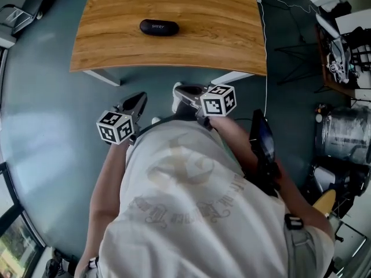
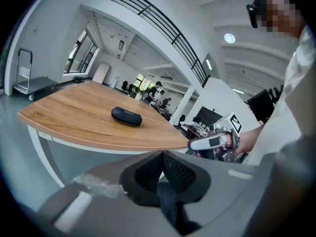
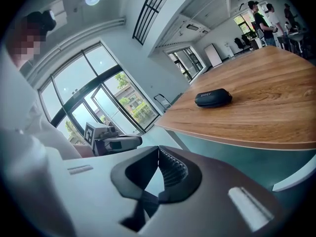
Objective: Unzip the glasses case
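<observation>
Left claw (image 2: 162,153) is shut, pads tip to tip, nothing in it; right claw (image 3: 158,150) reads the same, jaws meeting at the tips and empty; both are held close to the person's body over the floor (image 1: 46,109), short of the worktop's near edge and angled a little down toward it; the worktop (image 1: 203,33) is bare wood apart from the glasses case (image 1: 159,27), which lies well beyond both claws, left of centre and set back from the near edge; the case is a dark oval shell lying flat, lid down, printed side up; its long axis runs left to right across the person, roughly along the near edge, so its rounded ends point to the sides and a long flank faces the claws; the zip seam and pull are too small to make out, probably on a flank, so I can't say whether it is zipped; the scene fits claws heading in to a zipped case, or drawn back from one whose zip is run with the lid resting down; judgement on doing the zip step well: one claw should pin the shell across its short axis so it can't skate on the smooth wood; the other should pinch only the pull and follow the seam along the long axis and round the curved end, keeping the pull low and steady.
</observation>
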`<state>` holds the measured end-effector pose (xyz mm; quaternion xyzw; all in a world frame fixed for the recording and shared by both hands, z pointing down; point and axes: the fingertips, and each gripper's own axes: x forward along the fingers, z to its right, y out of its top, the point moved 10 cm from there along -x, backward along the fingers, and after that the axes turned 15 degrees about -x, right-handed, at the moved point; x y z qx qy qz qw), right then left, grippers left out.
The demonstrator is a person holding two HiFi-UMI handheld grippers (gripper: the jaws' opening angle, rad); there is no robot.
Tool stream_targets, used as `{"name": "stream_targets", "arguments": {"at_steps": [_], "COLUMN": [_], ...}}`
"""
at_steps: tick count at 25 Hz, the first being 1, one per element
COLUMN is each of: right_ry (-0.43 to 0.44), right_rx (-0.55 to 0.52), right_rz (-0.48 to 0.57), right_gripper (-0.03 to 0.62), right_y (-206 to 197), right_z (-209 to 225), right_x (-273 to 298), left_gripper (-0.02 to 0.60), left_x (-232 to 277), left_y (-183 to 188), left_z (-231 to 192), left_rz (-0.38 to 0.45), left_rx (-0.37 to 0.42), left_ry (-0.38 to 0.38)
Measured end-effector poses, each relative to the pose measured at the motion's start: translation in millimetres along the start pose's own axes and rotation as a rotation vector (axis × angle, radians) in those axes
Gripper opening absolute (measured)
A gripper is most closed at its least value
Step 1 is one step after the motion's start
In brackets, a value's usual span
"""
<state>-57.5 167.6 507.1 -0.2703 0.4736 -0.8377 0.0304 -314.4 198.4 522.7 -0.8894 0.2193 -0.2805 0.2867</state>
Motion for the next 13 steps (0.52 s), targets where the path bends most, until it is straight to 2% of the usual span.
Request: {"name": "stream_targets", "arguments": {"at_steps": [9, 13], "right_ry": [-0.022, -0.084], "right_rx": [0.014, -0.005], "right_rz": [0.019, 0.026], "right_gripper": [0.009, 0.009], "right_y": [-7.0, -7.3], "right_z": [5.3, 10.6], "right_x": [-13.9, -25.6], "left_gripper": [0.002, 0.002], "left_x": [22.0, 30.2], "left_y": [-2.9, -2.1], "left_z": [15.0, 23.9], "left_rz": [-0.064, -0.068], "left_rx": [0.047, 0.086], "left_ry": [-0.033, -0.044]}}
